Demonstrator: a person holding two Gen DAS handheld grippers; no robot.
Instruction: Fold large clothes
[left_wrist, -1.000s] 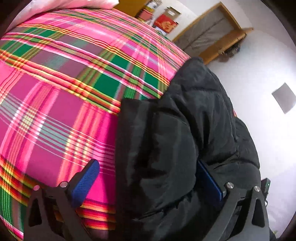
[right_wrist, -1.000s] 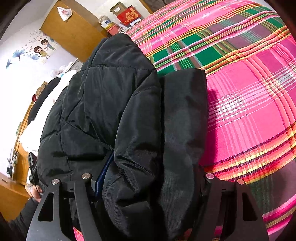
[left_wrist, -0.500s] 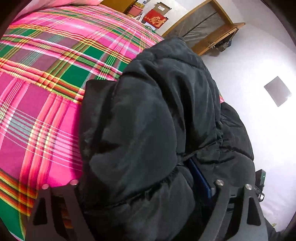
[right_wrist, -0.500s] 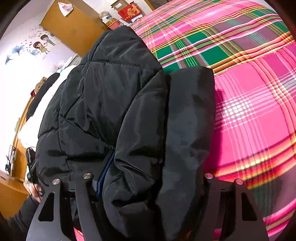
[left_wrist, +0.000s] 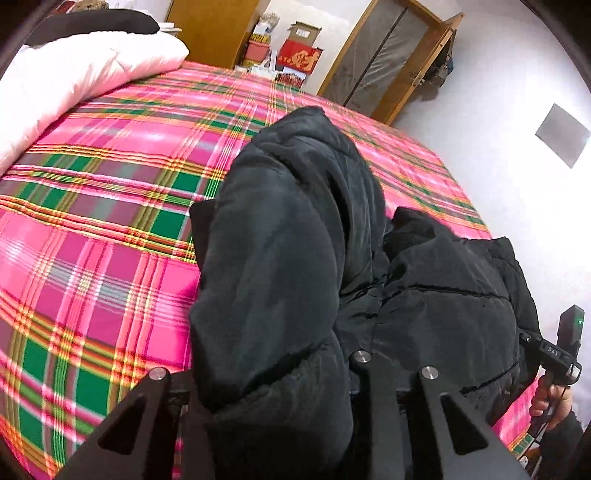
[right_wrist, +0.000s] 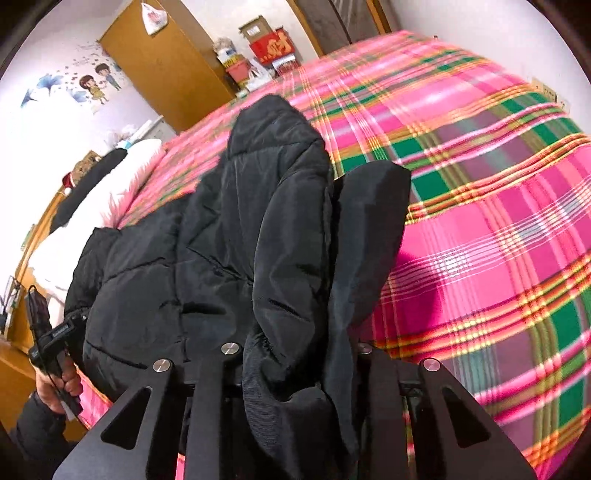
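A black puffer jacket lies on a pink plaid bed, partly lifted and bunched. My left gripper is shut on a thick fold of the jacket, which fills the space between the fingers and hides the pads. In the right wrist view the same jacket hangs over my right gripper, which is shut on another fold of it. The jacket's hood end points away toward the far side of the bed. Each view shows the other hand-held gripper at the frame's edge.
A white-pink quilt lies at the head of the bed. A wooden wardrobe, red boxes and a framed door stand beyond the bed. White floor lies to the right of the bed.
Both grippers have lifted and pulled back with the jacket. The left gripper has closed on the fold, and more of the bed and room now shows.
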